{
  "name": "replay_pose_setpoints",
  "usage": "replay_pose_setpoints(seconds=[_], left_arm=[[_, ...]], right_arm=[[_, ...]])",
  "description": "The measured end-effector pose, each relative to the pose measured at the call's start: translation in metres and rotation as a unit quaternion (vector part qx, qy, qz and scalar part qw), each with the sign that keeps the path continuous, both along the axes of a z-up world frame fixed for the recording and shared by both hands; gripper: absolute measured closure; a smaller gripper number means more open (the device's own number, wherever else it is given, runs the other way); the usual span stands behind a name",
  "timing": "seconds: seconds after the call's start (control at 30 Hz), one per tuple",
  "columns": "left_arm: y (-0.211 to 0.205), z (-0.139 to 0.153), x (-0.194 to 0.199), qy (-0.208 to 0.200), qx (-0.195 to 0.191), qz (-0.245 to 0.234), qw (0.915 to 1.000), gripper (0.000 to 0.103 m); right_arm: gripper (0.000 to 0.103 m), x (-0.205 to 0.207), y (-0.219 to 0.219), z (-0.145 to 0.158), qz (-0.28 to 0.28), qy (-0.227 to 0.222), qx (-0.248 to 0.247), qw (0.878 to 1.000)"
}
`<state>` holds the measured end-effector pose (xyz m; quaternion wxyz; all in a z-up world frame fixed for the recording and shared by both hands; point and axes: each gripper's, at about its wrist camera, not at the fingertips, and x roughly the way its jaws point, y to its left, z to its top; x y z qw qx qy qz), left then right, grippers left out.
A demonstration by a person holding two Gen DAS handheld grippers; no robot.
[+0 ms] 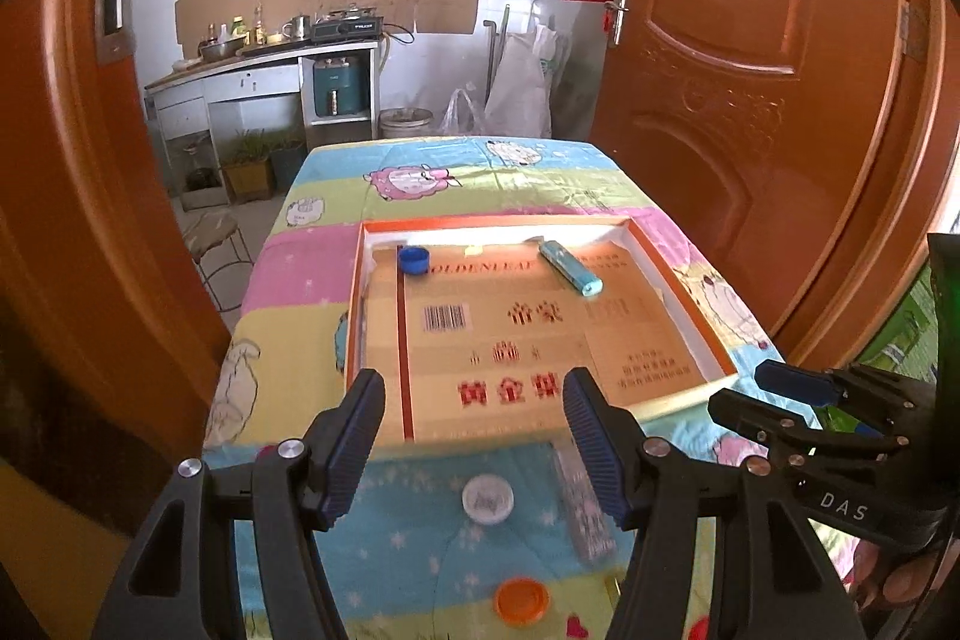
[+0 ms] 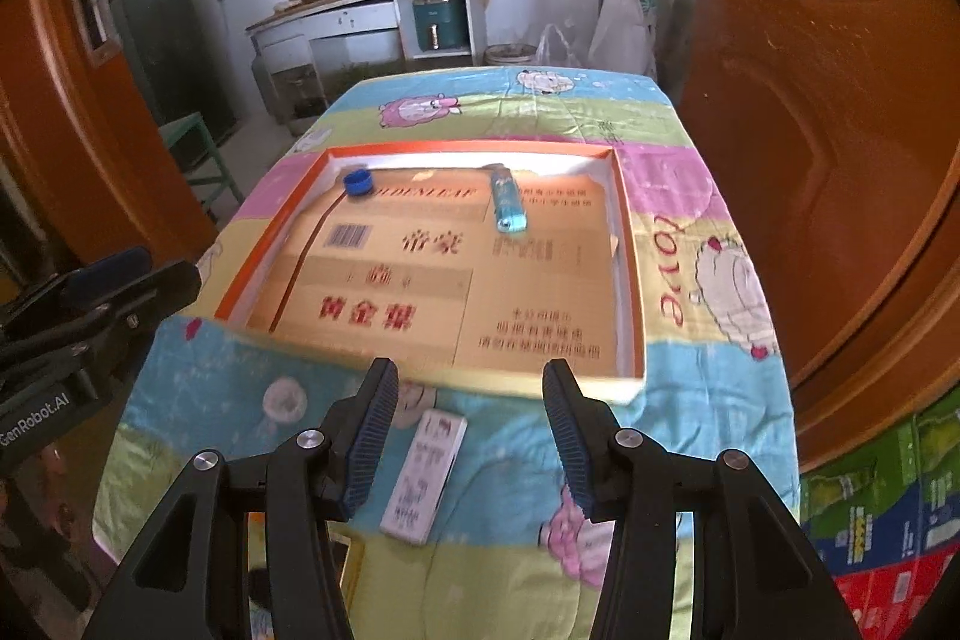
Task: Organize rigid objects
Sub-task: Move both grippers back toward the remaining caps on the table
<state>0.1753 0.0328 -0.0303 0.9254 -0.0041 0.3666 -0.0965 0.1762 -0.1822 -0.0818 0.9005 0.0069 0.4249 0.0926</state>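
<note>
A shallow orange-rimmed tray [image 1: 492,220] [image 2: 468,145] lined with printed cardboard lies on the cartoon bedsheet. A blue bottle cap [image 1: 414,260] [image 2: 358,183] and a teal lighter [image 1: 570,269] [image 2: 507,205] rest at its far end. On the sheet in front of the tray lie a white cap [image 1: 487,500] [image 2: 285,400], a pale flat box [image 1: 585,508] [image 2: 426,478] and an orange cap [image 1: 522,601]. My left gripper [image 1: 474,436] [image 2: 168,271] hovers open over the white cap. My right gripper [image 2: 471,430] [image 1: 741,388] hovers open above the pale box, holding nothing.
An orange-brown door [image 1: 750,70] stands close along the table's right side. A stool [image 1: 213,238] sits at the left. Coloured cartons [image 2: 888,508] are stacked at the lower right. A kitchen counter [image 1: 264,58] lines the far wall.
</note>
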Motion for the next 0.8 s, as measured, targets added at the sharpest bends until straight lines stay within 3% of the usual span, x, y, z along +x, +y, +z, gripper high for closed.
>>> replay_pose_setpoints(seconds=[0.8], left_arm=[[-0.009,-0.059,-0.092,0.041,-0.006,-0.038,0.9984,0.041]], right_arm=[[0.051,-0.092,0.008,-0.031,0.001,-0.003,-0.012,1.0]])
